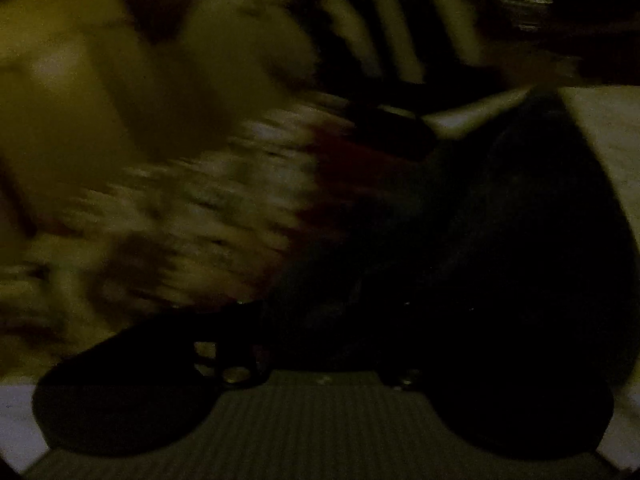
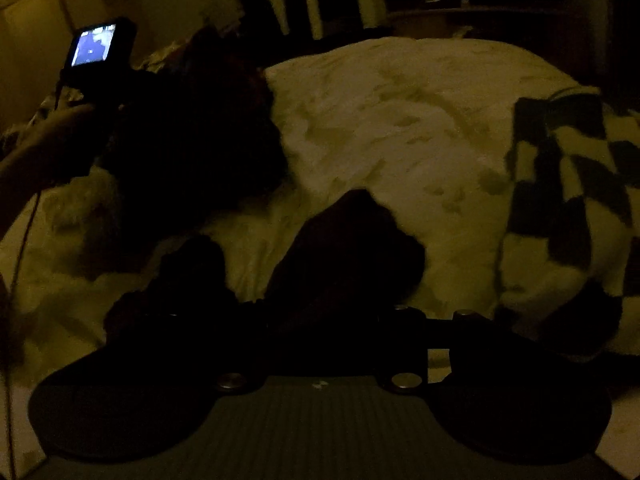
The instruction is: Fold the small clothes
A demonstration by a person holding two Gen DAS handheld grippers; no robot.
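On the pale bedspread (image 2: 400, 120), near the middle, lies a dark garment (image 2: 352, 248), another dark heap of cloth (image 2: 192, 140) to its left. A black-and-white checked blanket (image 2: 568, 208) drapes the right side; the room is very dim. The right gripper (image 2: 320, 320) hovers low over the near garment; I cannot tell how its jaws stand. Far left, a hand (image 2: 48, 148) holds the left gripper (image 2: 96, 80), its little screen glowing; jaws hidden too.

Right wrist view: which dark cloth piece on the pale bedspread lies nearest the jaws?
The small dark cloth piece at lower centre, just ahead of the right gripper. The larger dark heap sits farther back, upper left, beside the lit screen.
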